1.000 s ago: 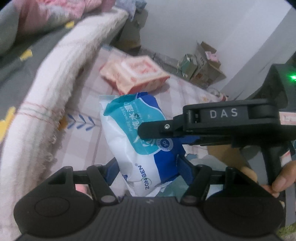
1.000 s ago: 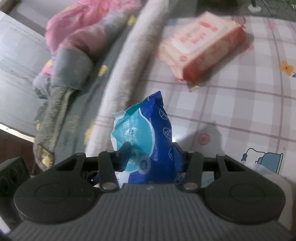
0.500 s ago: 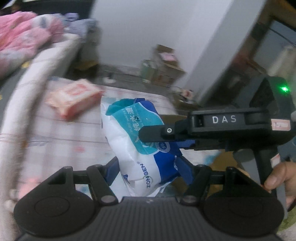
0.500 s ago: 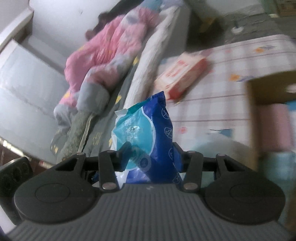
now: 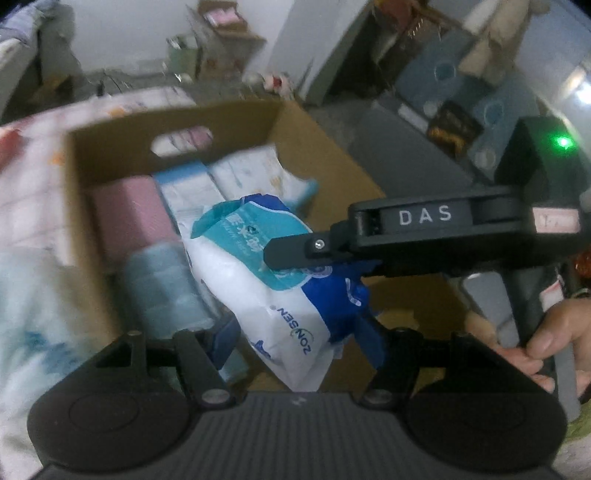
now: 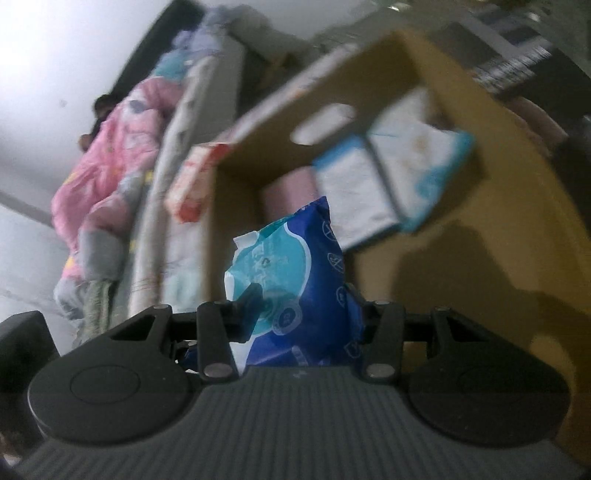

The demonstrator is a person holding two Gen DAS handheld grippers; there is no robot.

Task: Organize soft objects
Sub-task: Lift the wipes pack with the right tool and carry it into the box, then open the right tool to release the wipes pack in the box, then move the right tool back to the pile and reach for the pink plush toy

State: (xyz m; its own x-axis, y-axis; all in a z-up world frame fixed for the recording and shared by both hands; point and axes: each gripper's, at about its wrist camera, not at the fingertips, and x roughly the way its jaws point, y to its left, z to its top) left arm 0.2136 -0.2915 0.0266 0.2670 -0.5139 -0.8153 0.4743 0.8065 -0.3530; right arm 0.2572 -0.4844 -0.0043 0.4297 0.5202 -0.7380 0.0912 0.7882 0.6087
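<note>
Left wrist view: my left claw [image 5: 295, 332] clamps the wipes pack [image 5: 266, 280] at its lower end, above the open cardboard box [image 5: 332, 155], for loading.

Right wrist view: my right claw [image 6: 303, 317] grips the pack's other side, steadying it.

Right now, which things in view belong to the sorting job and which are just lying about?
Job:
- blue-and-white wipes pack, gripped by left hand-held gripper and right hand-held gripper
- cardboard box
- packs already inside
- red-and-white pack behind the box

Lying about:
- pink quilt
- boxes by the far wall
</note>
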